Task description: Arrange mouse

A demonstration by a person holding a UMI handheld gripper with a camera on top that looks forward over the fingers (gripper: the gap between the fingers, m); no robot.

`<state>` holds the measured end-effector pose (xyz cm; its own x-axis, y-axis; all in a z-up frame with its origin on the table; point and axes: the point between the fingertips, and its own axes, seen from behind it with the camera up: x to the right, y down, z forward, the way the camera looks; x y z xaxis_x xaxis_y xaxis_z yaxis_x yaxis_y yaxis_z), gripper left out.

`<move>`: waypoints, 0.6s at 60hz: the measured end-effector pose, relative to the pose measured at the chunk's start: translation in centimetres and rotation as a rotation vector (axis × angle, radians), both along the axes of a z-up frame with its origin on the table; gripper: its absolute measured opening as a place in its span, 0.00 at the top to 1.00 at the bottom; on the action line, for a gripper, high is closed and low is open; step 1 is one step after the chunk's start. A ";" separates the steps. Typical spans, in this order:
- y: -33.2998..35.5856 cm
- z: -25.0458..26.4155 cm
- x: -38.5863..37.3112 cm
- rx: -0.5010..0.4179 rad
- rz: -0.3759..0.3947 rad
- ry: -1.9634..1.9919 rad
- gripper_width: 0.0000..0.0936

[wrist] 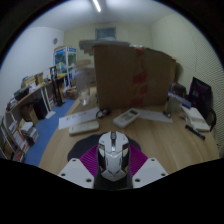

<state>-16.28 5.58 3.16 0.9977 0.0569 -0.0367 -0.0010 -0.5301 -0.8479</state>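
Observation:
A grey and black computer mouse (112, 155) sits between my gripper's (112, 160) two fingers, its nose pointing away from me. The purple pads (91, 159) press against both of its sides, so the gripper is shut on it. The mouse is held up above a wooden desk (150, 132). Its underside is hidden.
A white keyboard (84, 121) lies on the desk beyond the mouse, with a small white box (128, 117) to its right. A large cardboard box (133, 74) stands behind. A monitor (202, 93) and cables are at the right. Cluttered shelves (30, 100) are at the left.

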 end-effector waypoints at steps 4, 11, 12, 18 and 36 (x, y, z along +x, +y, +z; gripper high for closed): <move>-0.3 -2.3 -0.9 -0.041 0.006 -0.011 0.61; -0.6 -4.0 -1.3 -0.051 0.013 -0.040 0.59; -0.7 -4.3 -1.3 -0.065 0.010 -0.034 0.59; -0.4 -4.4 -1.3 -0.075 0.029 -0.045 0.49; -5.8 0.0 -1.9 -0.210 0.159 0.156 0.10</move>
<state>-18.20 -0.23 3.18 0.9583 0.1867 -0.2165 -0.0257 -0.6980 -0.7157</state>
